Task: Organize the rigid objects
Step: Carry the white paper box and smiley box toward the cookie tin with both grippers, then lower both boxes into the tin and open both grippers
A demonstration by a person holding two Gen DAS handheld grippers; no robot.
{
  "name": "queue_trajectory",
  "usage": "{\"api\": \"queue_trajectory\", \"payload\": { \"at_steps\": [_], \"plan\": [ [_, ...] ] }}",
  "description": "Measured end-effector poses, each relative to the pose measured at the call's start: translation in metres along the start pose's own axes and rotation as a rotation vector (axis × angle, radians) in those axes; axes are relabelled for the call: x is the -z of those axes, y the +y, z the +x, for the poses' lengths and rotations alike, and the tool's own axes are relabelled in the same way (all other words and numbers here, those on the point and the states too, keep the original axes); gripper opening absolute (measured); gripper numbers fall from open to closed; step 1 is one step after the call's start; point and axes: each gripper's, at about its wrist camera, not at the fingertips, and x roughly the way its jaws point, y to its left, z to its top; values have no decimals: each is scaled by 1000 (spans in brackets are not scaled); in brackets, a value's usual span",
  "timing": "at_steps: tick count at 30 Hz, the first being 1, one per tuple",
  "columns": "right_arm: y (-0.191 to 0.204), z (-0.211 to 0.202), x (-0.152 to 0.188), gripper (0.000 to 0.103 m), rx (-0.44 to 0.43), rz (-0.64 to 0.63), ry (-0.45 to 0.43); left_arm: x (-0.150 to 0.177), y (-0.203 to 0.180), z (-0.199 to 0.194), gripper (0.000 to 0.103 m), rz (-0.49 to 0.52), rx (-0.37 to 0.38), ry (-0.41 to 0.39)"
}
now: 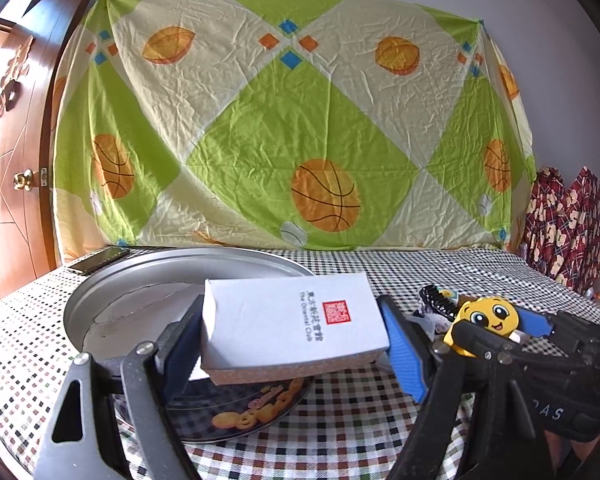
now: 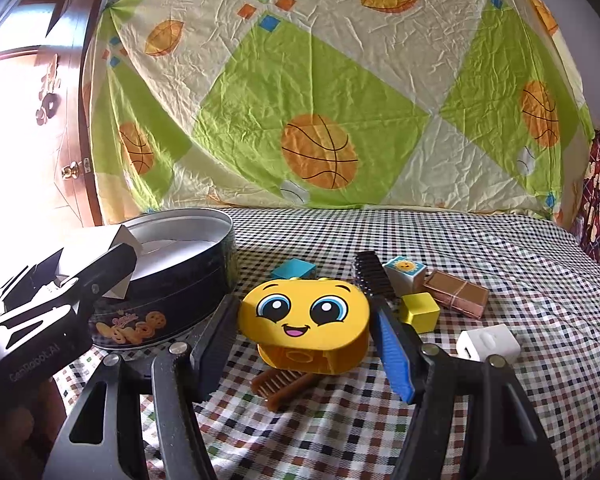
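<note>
My left gripper (image 1: 292, 340) is shut on a white box (image 1: 296, 324) with a red seal, held tilted over the near rim of an open round cookie tin (image 1: 140, 276). The right wrist view shows that tin (image 2: 172, 280) at the left, with the box (image 2: 112, 240) above it. My right gripper (image 2: 304, 312) is shut on a yellow smiley-face block (image 2: 304, 312), lifted just above the checked cloth. From the left wrist view the same block (image 1: 484, 316) appears to the right of the box.
Loose on the cloth lie a black comb (image 2: 370, 276), blue block (image 2: 294, 268), sun cube (image 2: 404, 274), yellow cube (image 2: 420, 312), brown box (image 2: 456, 292), white charger (image 2: 488, 344) and brown comb (image 2: 284, 384). A phone (image 1: 100, 260) lies behind the tin.
</note>
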Motion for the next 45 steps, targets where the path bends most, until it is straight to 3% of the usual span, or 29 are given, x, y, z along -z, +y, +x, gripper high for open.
{"api": "queue_trajectory", "payload": {
  "at_steps": [45],
  "plan": [
    [70,23,-3,67,-141,-95,36,-1,66,-8,82,-64,-125,-58]
  ]
}}
